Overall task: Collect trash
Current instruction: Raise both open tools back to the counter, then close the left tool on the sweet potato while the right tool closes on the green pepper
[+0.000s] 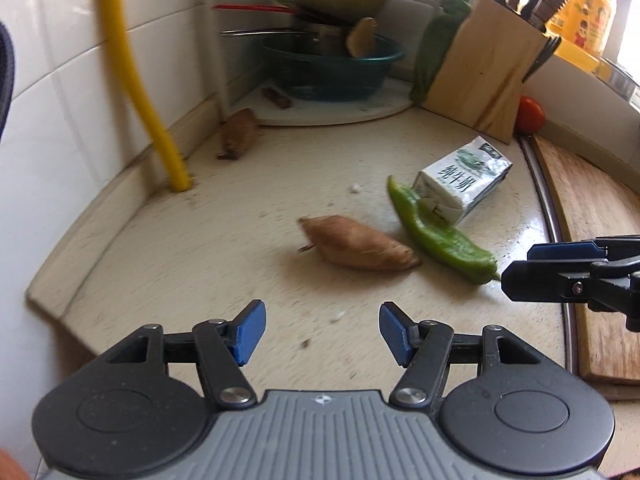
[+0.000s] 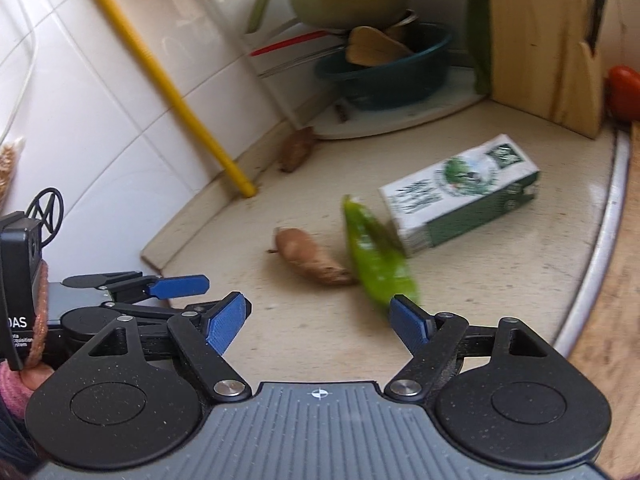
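A white and green milk carton (image 1: pixel 464 184) (image 2: pixel 460 192) lies on its side on the beige counter (image 1: pixel 240 248). A green pepper (image 1: pixel 440 232) (image 2: pixel 376 264) leans against the carton's near end, and a brown sweet potato (image 1: pixel 360 246) (image 2: pixel 308 256) lies next to the pepper. My left gripper (image 1: pixel 322 332) is open and empty, a short way in front of the sweet potato. My right gripper (image 2: pixel 318 320) is open and empty, with its right pad just short of the pepper's near tip. It enters the left wrist view from the right (image 1: pixel 532 266).
A yellow hose (image 1: pixel 136 92) runs down the tiled wall to the counter. At the back stand a teal basin (image 1: pixel 332 68) stacked with pots, a wooden knife block (image 1: pixel 484 76) and a tomato (image 1: pixel 530 114). A second sweet potato (image 1: pixel 240 134) lies by the wall. A wooden board (image 1: pixel 600 248) is on the right.
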